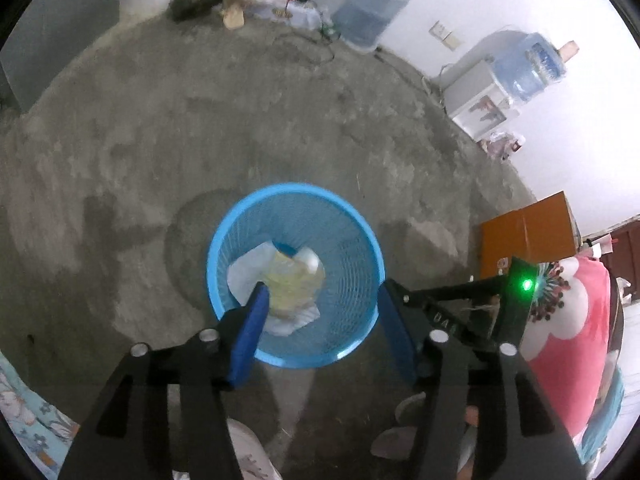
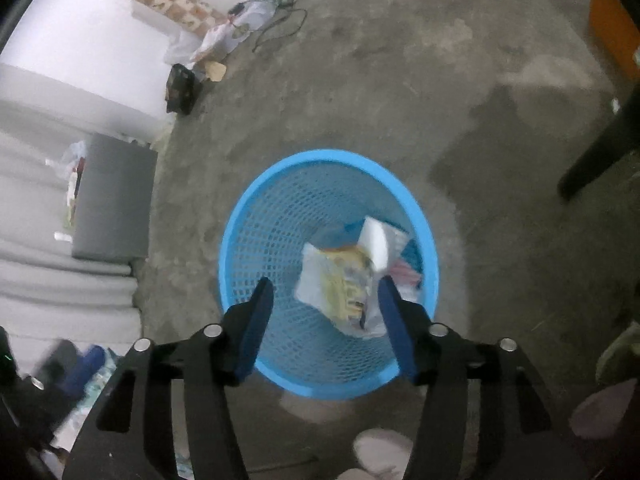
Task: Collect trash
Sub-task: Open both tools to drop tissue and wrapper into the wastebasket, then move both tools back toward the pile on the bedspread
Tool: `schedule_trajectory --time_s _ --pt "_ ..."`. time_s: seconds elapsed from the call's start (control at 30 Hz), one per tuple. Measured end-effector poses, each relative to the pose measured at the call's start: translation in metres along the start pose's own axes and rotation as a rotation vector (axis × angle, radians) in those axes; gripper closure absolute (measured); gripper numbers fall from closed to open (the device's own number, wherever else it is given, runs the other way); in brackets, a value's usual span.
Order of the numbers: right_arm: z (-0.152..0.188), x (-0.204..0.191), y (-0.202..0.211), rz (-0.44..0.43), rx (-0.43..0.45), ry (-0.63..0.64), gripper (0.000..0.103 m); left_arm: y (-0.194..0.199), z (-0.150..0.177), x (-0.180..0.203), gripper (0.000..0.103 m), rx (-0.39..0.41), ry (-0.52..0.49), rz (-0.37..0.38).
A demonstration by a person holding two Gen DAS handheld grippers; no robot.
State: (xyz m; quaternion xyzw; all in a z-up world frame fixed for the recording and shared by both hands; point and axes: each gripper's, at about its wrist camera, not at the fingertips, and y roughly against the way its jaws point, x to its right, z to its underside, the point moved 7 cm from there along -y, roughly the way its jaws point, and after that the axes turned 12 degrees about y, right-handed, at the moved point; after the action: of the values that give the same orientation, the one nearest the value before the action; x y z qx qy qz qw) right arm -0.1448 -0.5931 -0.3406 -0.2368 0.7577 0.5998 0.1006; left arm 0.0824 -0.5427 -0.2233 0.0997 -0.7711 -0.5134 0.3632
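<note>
Blue pads tip both tools, and both tools hang right over the blue mesh basket (image 1: 362, 304). Left tool (image 1: 320, 296) has its two fingers spread wide apart, with nothing between them. Right tool (image 2: 326, 288) is spread wide too, and it holds nothing.

Straight below them, down in the basket, lies the trash: a crinkly yellow and white wrapper (image 2: 340, 284) on top of soft white paper (image 1: 248, 272). A pink and white scrap (image 2: 404, 272) peeks out beside it in the right view. It looks like the trash is already in, so each tool would next have to go away from the basket to find more.

Round and full of little holes, the basket has a smooth rim and stands on a rough gray concrete floor (image 1: 200, 140). No other loose trash shows close by. Far off sit water jugs (image 1: 370, 6) and an orange cardboard box (image 1: 528, 232).
</note>
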Motion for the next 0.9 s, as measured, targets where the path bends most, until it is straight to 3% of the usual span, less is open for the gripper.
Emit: schedule_trajectory --time_s 0.27,0.47,0.63,0.8,0.9 --pt "0.009 -0.021 0.042 0.077 0.071 0.105 0.041 0.058 0.002 0.008 0.04 0.077 -0.023 0.039" --pt "0.019 -0.066 0.096 0.109 0.17 0.264 0.023 0.125 0.023 0.015 0.029 0.154 -0.081 0.037" --pt "0.029 -0.107 0.154 0.111 0.254 0.369 0.009 0.203 0.049 0.009 0.018 0.275 -0.126 0.014" --pt "0.05 -0.152 0.208 0.152 0.365 0.511 0.008 0.286 0.076 -0.02 0.012 0.411 -0.062 0.036" --pt "0.063 -0.172 0.224 0.192 0.404 0.588 0.008 0.339 0.099 -0.052 0.009 0.524 -0.015 0.011"
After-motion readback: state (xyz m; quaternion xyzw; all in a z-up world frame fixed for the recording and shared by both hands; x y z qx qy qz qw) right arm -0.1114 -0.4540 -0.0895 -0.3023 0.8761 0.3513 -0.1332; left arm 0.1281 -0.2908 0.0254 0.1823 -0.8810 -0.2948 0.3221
